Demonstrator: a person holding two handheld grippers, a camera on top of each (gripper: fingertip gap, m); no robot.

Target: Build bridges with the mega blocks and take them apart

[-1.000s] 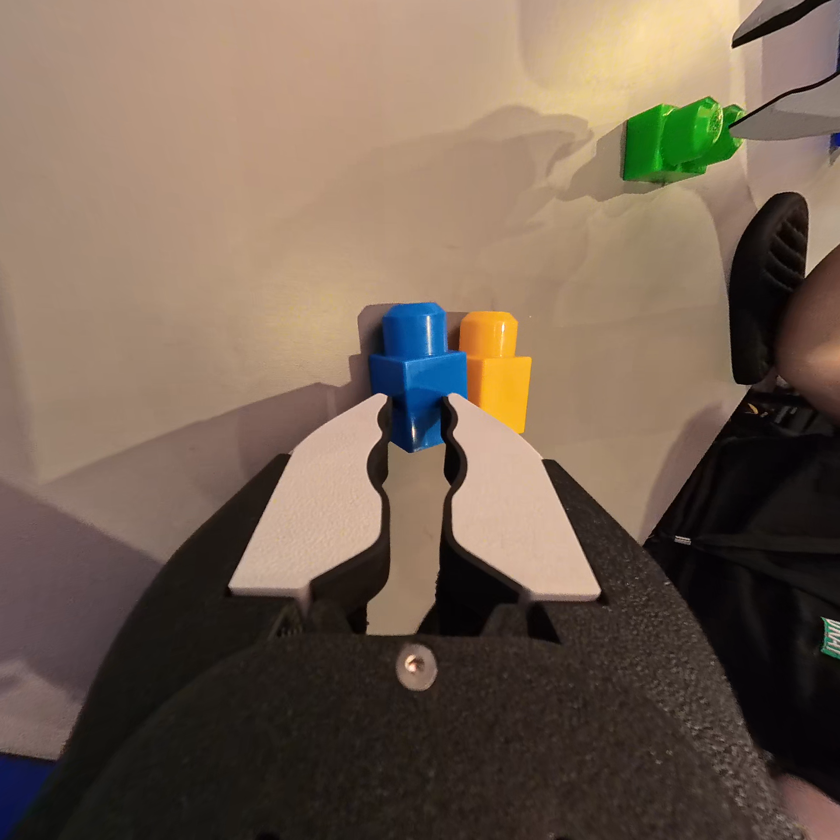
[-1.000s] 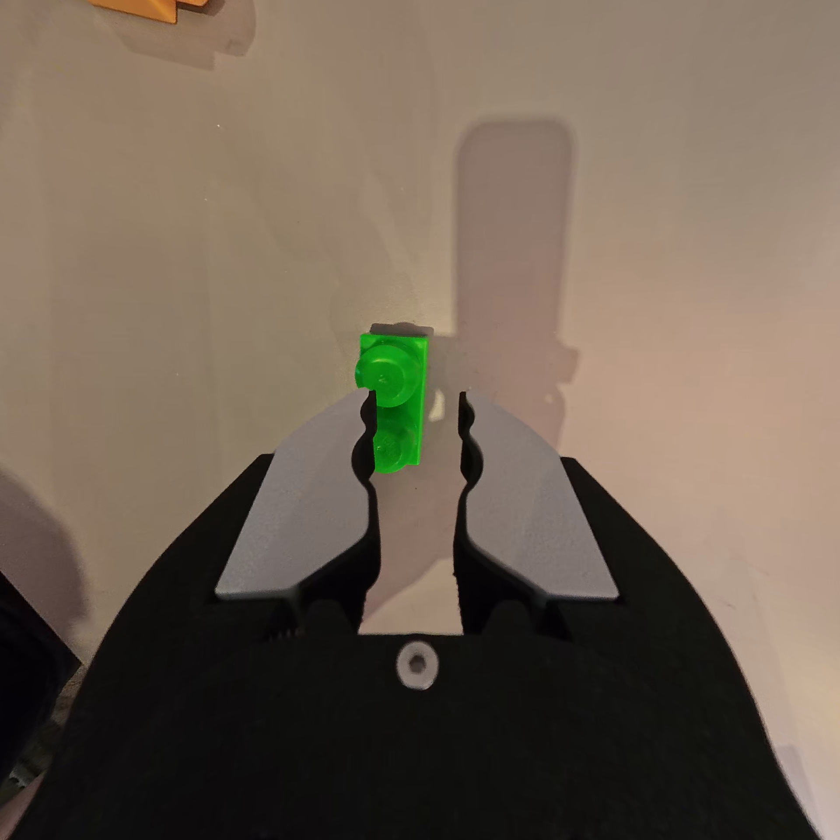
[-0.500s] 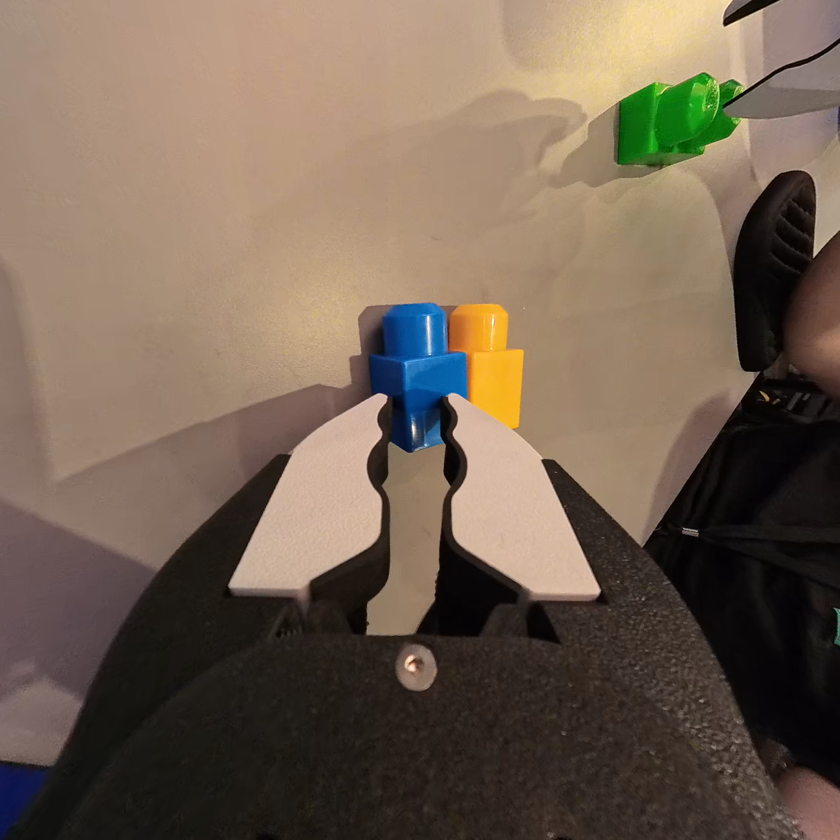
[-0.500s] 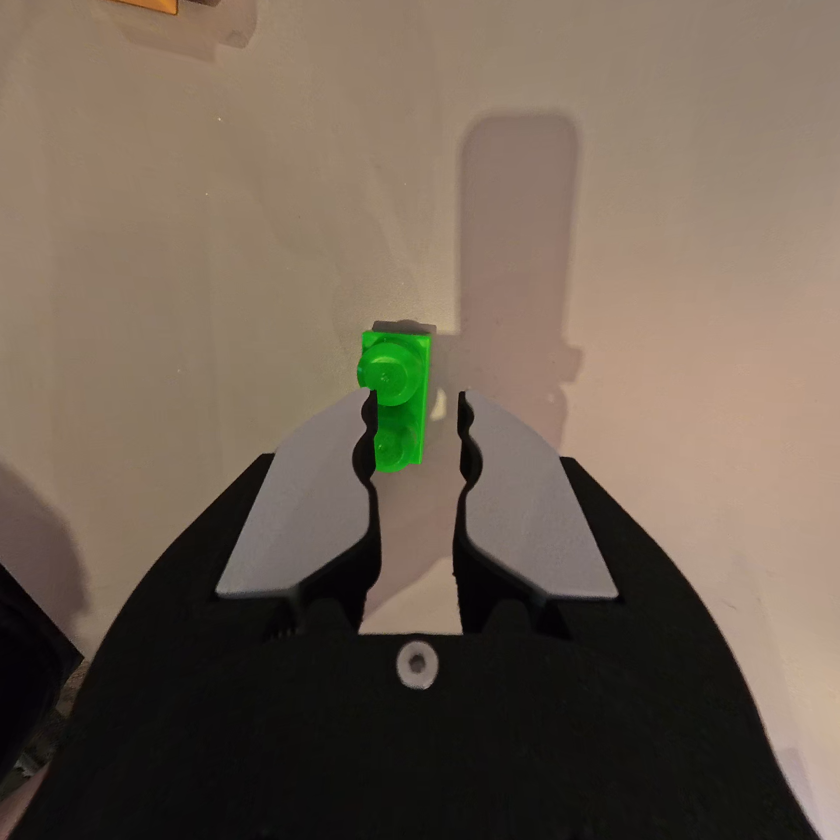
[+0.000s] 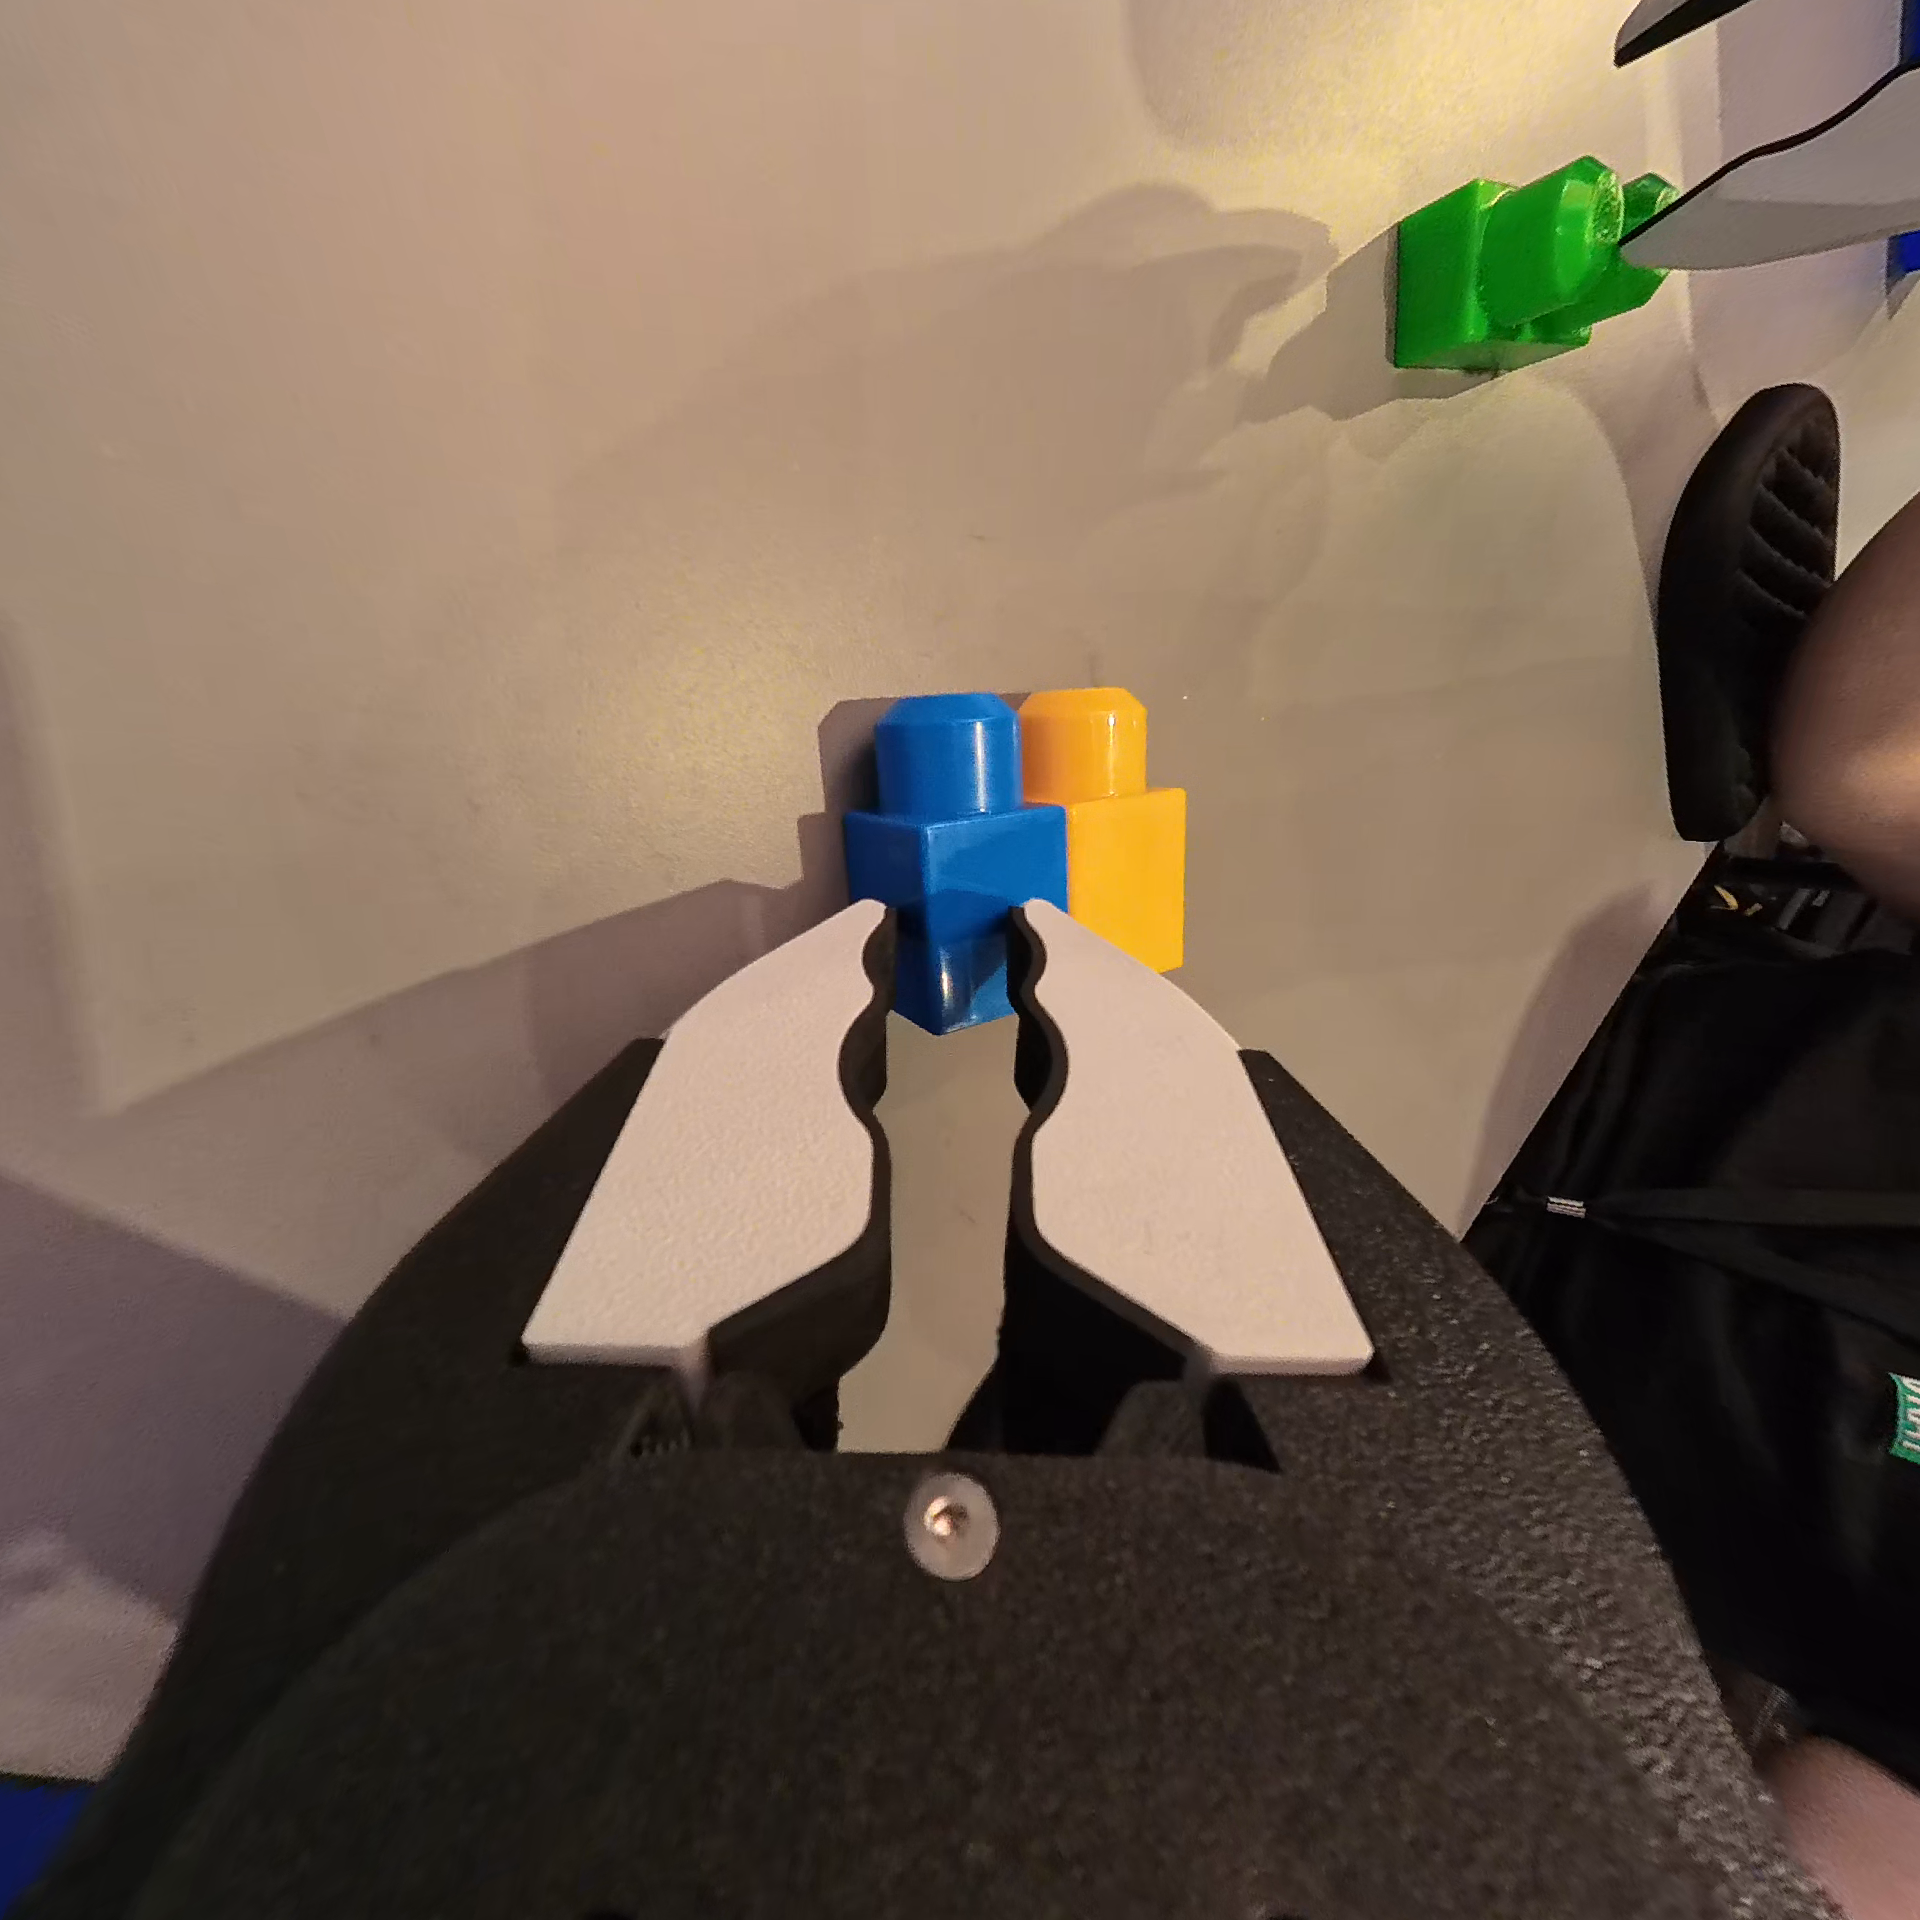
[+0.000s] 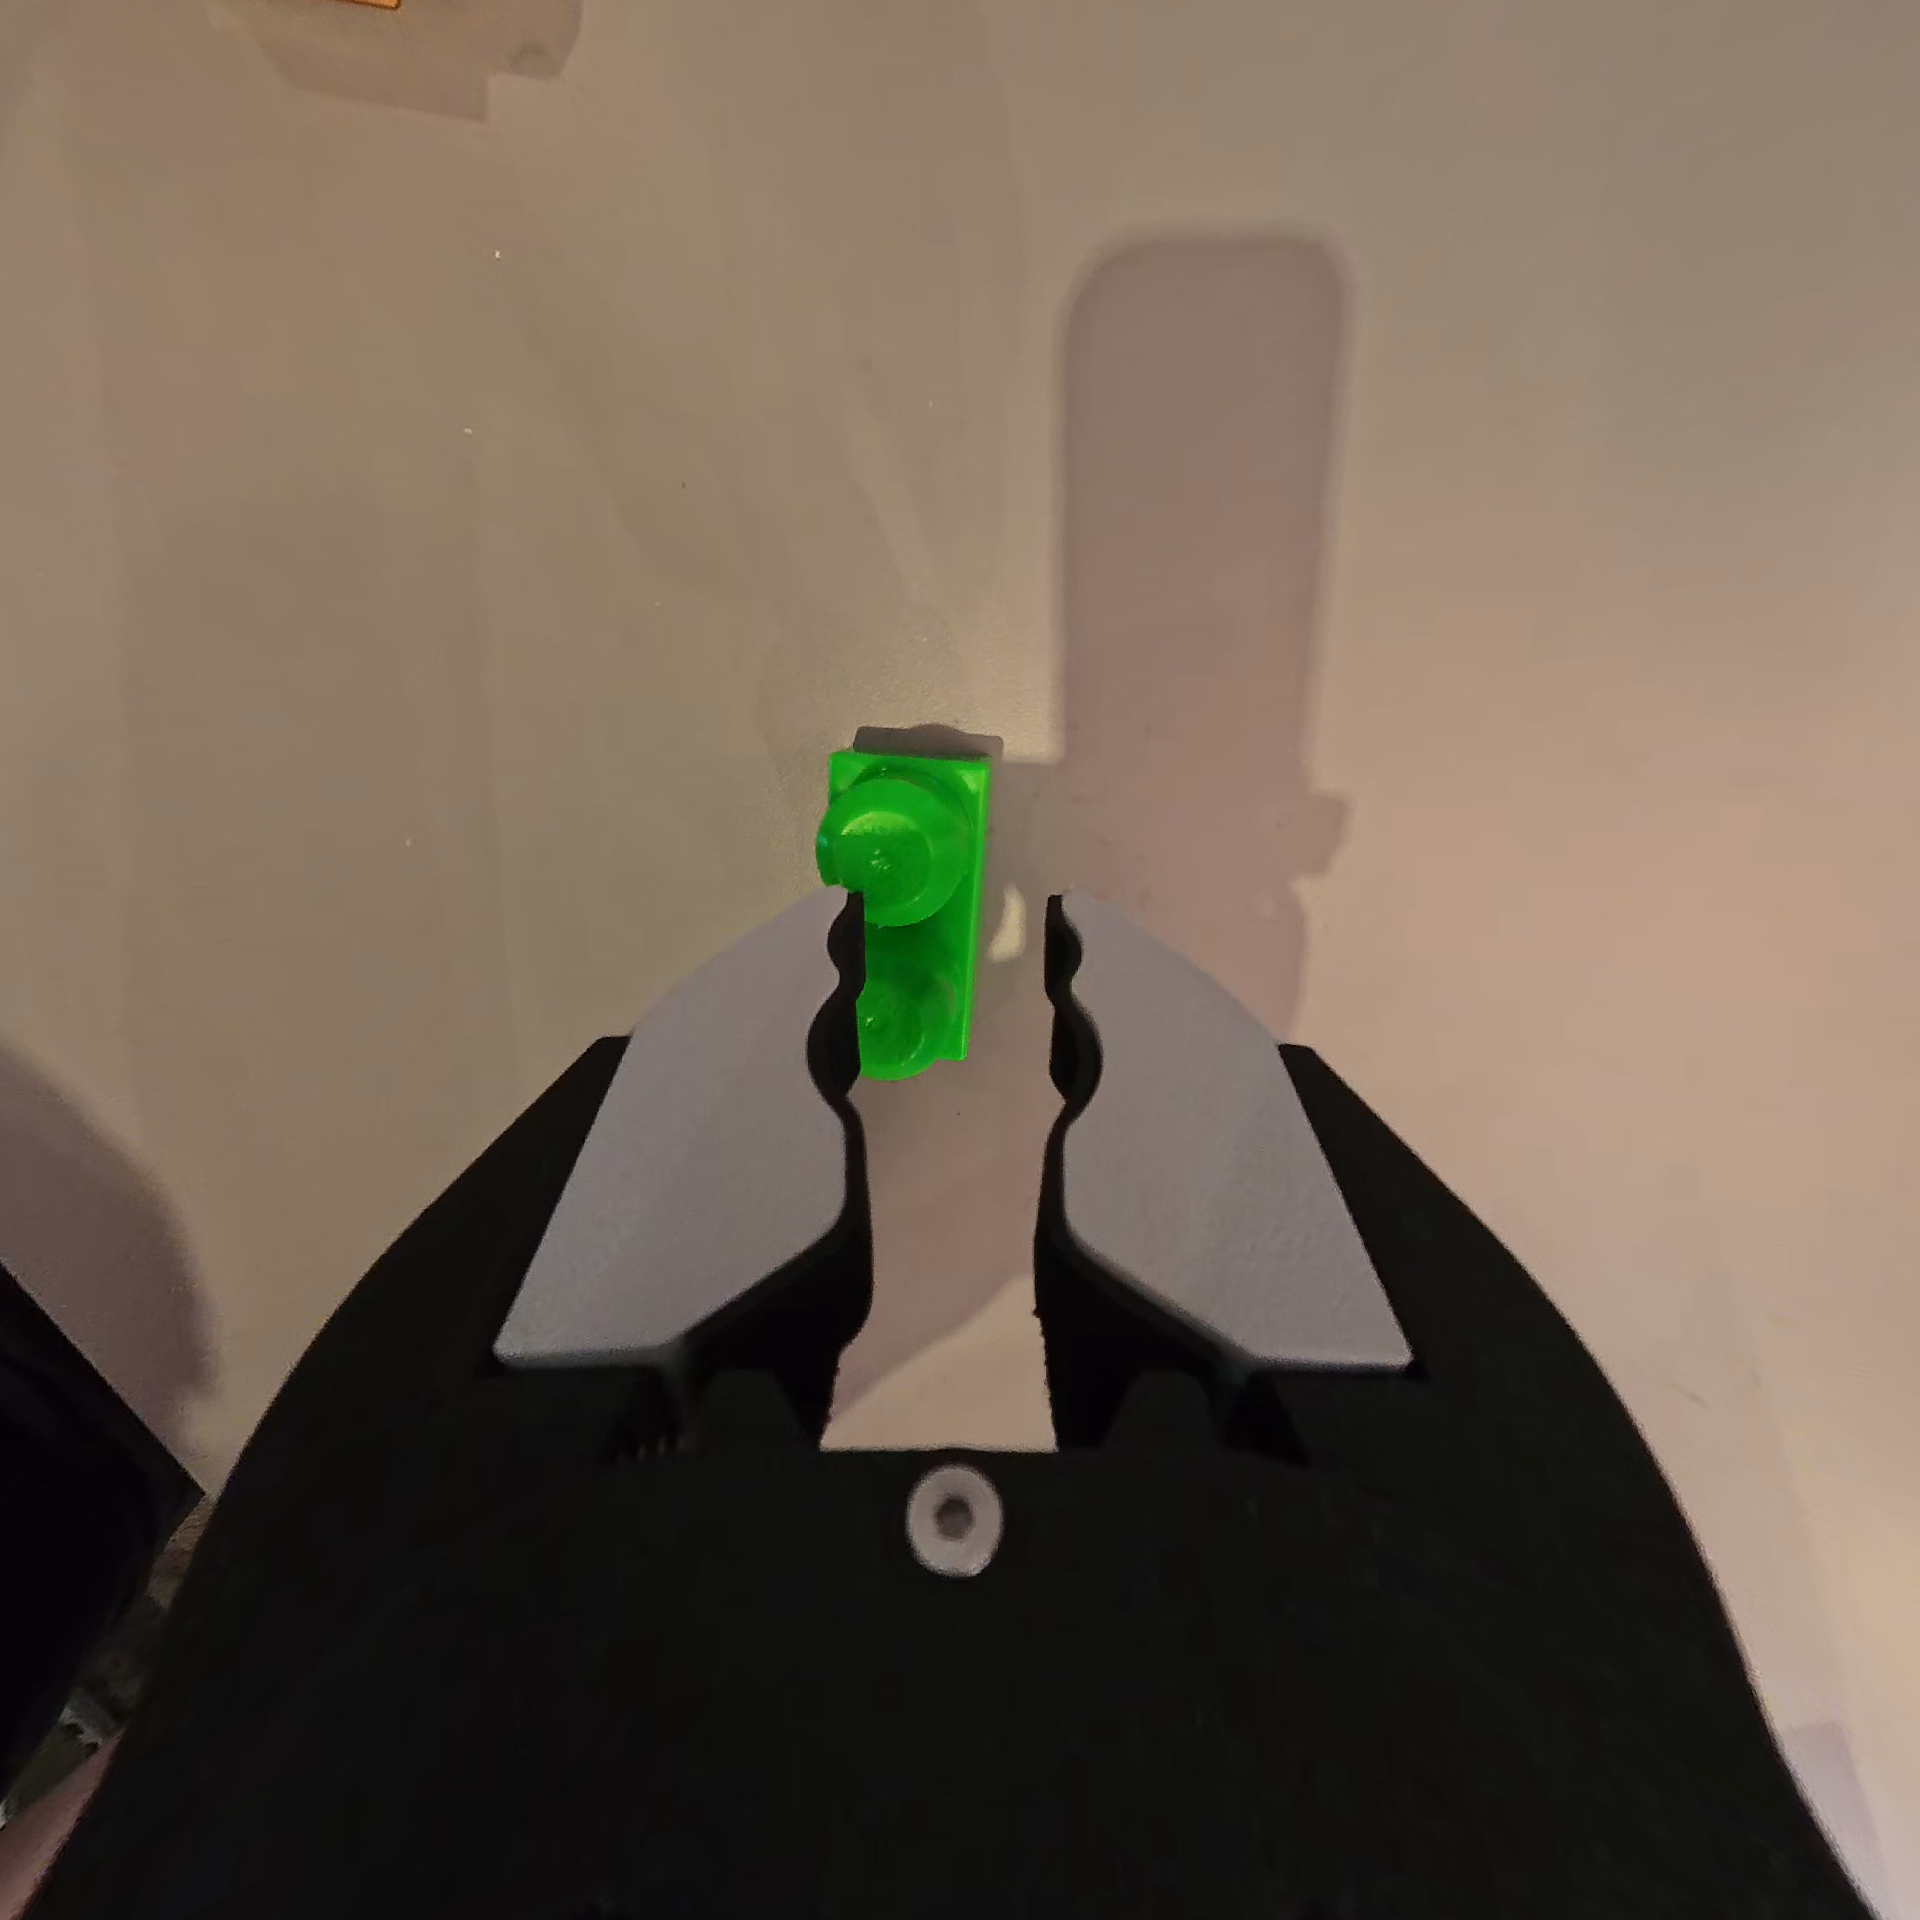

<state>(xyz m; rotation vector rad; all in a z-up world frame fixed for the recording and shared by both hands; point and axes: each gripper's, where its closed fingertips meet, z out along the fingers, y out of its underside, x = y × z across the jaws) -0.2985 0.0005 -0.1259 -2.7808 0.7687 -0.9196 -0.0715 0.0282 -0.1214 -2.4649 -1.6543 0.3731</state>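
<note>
- Left gripper (image 5: 945, 909): jaws nearly together, clamped on lower part of blue block (image 5: 954, 862); stud end points away from cam.
- Orange block (image 5: 1112, 831) just beside blue one on its right, sides look touching; can't tell if joined.
- Right gripper (image 6: 951, 904): jaws apart w/ clear gap. Green block (image 6: 914, 904), 2 studs facing cam, sits by the left finger (image 6: 727, 1132); right finger clear of it. Contact w/ left finger can't tell.
- Left wrist view: green block far upper right, right gripper's tips at it.
- Surface (image 6: 1558, 520): plain off-white, soft shadows.
- Black bag/fabric (image 5: 1714, 1195) at right edge of left view.
</note>
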